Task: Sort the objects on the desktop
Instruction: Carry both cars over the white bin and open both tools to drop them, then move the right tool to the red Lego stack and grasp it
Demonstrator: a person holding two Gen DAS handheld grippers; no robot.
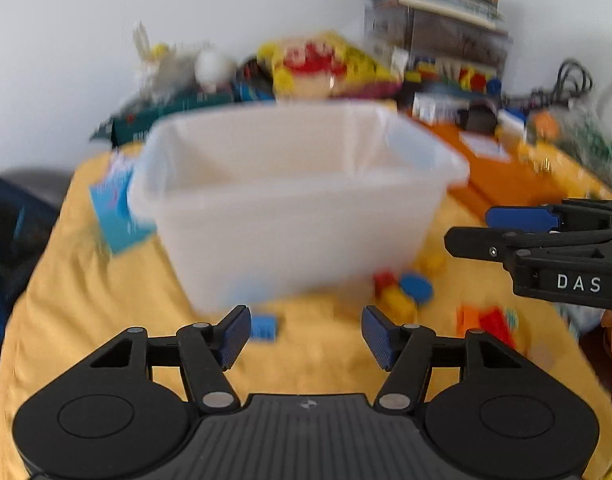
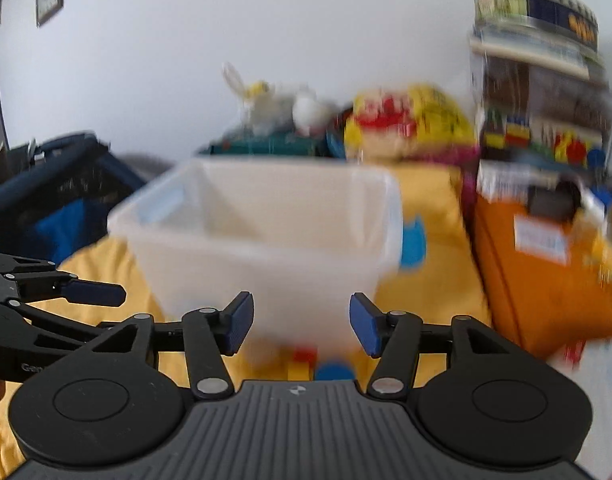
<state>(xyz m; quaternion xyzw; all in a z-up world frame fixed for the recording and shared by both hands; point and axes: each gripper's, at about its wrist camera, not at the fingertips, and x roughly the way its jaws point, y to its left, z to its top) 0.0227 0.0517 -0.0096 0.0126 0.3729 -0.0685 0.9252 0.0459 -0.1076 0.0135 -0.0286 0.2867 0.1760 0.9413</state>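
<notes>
A translucent white plastic bin stands empty on the yellow cloth. In front of it lie small toy blocks: a blue block, red and yellow blocks, a blue disc, and orange and red pieces. My left gripper is open above the cloth just short of the bin, nothing between its pads. My right gripper is open too, empty, over the red block and the disc. Both views are motion-blurred.
An orange box lies right of the bin, a blue card on its left. Toys, a yellow bag and stacked boxes crowd the back by the wall. A dark blue basket stands off the left edge.
</notes>
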